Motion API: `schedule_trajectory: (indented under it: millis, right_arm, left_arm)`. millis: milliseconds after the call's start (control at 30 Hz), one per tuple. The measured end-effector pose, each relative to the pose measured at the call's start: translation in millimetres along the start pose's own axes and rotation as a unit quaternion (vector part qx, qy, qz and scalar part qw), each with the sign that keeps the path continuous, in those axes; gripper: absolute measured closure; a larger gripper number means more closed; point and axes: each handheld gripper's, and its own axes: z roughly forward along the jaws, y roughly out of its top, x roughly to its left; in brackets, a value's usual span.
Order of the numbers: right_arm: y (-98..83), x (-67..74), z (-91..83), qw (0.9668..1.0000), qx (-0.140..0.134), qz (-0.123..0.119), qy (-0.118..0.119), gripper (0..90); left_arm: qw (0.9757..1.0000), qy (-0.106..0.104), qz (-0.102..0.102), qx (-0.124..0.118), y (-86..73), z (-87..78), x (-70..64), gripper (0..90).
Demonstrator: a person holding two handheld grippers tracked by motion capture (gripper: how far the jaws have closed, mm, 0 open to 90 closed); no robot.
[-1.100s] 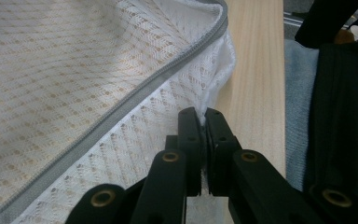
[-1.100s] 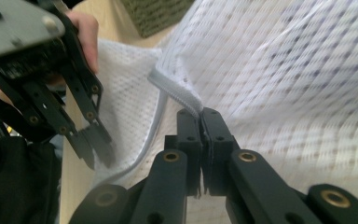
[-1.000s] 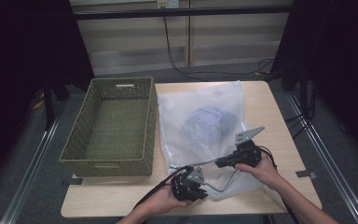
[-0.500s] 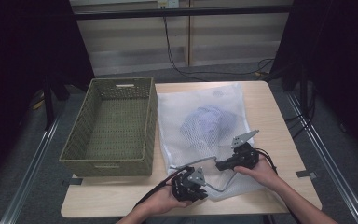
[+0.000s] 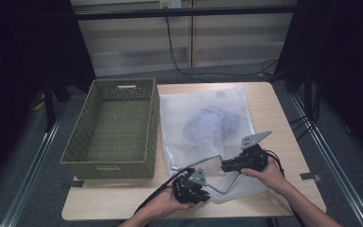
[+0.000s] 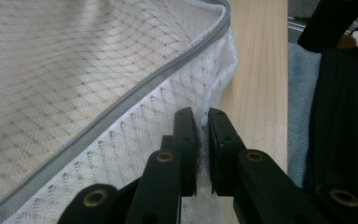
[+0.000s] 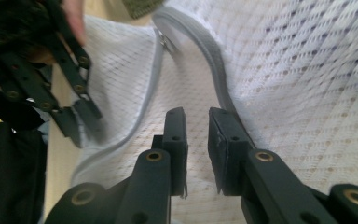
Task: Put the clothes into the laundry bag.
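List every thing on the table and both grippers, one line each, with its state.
mesh laundry bag: lying flat on the table, dark garment inside, near edge lifted.
zipper: partly open, pull at the far end.
wicker basket: upright, empty.
left gripper: jaws just opening, narrow gap, at the bag's corner, nothing pinched.
right gripper: jaws just opening, small gap, over the mesh beside the zipper, nothing gripped.

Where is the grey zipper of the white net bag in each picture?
High view: grey zipper curves along the white mesh laundry bag near edge, between both hands.
Left gripper view: a diagonal band from lower left to top centre.
Right gripper view: arcs from top centre down toward the right.
Shared landmark: the light wooden table.
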Motion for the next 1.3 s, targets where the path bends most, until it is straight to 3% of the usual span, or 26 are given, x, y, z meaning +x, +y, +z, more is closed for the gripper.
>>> schedule_trajectory:
  millis: [67,167,200,233,400,433,500,567,600,700,733,767,800,967,1033,1067,1100,1133,1167,1200,1267,1300]
  right_arm:
    - [-1.1,1.3,-5.1,1.0000,-0.005,0.000,-0.005,77.6]
    - [-5.4,0.6,-13.5,0.9998,-0.013,0.007,-0.015,79.4]
    - [-7.6,-0.1,-16.6,0.9996,-0.016,0.009,-0.020,80.9]
    - [-10.1,-0.7,-20.2,0.9995,-0.017,0.012,-0.024,82.7]
    - [-24.4,-6.0,-38.2,0.9977,-0.025,0.031,-0.055,89.0]
    - [-27.1,-7.6,-41.1,0.9973,-0.025,0.035,-0.060,89.6]
    - [-32.7,-10.7,-46.4,0.9963,-0.027,0.045,-0.068,90.0]
    - [-37.6,-13.4,-50.3,0.9953,-0.027,0.054,-0.075,90.0]
    - [-40.0,-14.9,-51.5,0.9950,-0.027,0.057,-0.077,90.0]
    - [-44.0,-20.0,-52.8,0.9942,-0.022,0.067,-0.081,90.0]
    - [-44.5,-22.0,-52.3,0.9941,-0.021,0.068,-0.082,90.0]
    - [-44.9,-23.4,-51.3,0.9938,-0.018,0.071,-0.084,90.0]
    - [-45.5,-25.0,-49.9,0.9938,-0.013,0.069,-0.087,90.0]
    - [-48.3,-30.5,-43.2,0.9928,0.010,0.070,-0.096,90.0]
    - [-49.0,-31.2,-41.6,0.9925,0.019,0.067,-0.101,90.0]
    - [-49.4,-31.4,-40.6,0.9926,0.020,0.067,-0.099,90.0]
    - [-49.6,-31.5,-39.8,0.9924,0.023,0.067,-0.101,90.0]
    - [-49.9,-31.4,-38.8,0.9923,0.025,0.069,-0.100,90.0]
    - [-50.2,-31.8,-37.8,0.9923,0.028,0.070,-0.099,90.0]
    - [-50.5,-32.7,-37.1,0.9918,0.032,0.071,-0.101,90.0]
    - [-51.0,-34.3,-36.4,0.9907,0.038,0.077,-0.105,90.0]
    - [-51.8,-36.1,-35.8,0.9907,0.039,0.077,-0.106,90.0]
  left_arm:
    - [1.0000,-0.001,0.002,-0.003,0.3,-5.3,0.9,81.3]
    - [0.9992,-0.004,-0.012,-0.038,-0.5,-16.0,0.8,80.5]
    - [0.9994,0.006,-0.011,-0.033,-0.4,-21.6,1.3,80.5]
    - [0.9984,0.009,-0.017,-0.053,-2.3,-24.1,2.2,80.5]
    - [0.9972,0.049,-0.028,-0.049,-10.5,-47.2,12.3,81.7]
    - [0.9959,0.056,-0.038,-0.060,-12.2,-49.0,14.2,82.3]
    - [0.9950,0.066,-0.044,-0.061,-14.4,-55.2,17.4,83.1]
    - [0.9944,0.082,-0.045,-0.050,-19.0,-59.6,19.1,84.4]
    - [0.9929,0.089,-0.056,-0.056,-23.1,-59.5,19.3,84.8]
    - [0.9927,0.090,-0.068,-0.041,-33.7,-57.3,22.1,85.4]
    - [0.9937,0.092,-0.058,-0.026,-34.9,-58.2,24.3,85.5]
    - [0.9927,0.092,-0.069,-0.037,-35.2,-56.1,24.4,85.4]
    - [0.9933,0.097,-0.057,-0.024,-34.3,-56.9,26.8,85.4]
    - [0.9911,0.111,-0.068,-0.027,-32.0,-48.9,35.0,84.4]
    - [0.9925,0.113,-0.046,-0.006,-30.9,-47.4,38.7,84.4]
    - [0.9916,0.117,-0.055,-0.011,-30.8,-43.5,37.0,84.4]
    - [0.9916,0.120,-0.047,0.003,-30.3,-42.4,36.1,84.4]
    - [0.9912,0.121,-0.053,-0.007,-30.2,-38.8,34.2,84.3]
    - [0.9913,0.123,-0.046,0.011,-29.7,-39.3,35.2,84.0]
    - [0.9895,0.129,-0.066,-0.008,-30.5,-35.7,33.7,83.8]
    - [0.9904,0.125,-0.058,0.008,-32.2,-36.9,37.2,83.1]
    - [0.9892,0.133,-0.061,0.005,-33.3,-36.8,37.6,82.7]
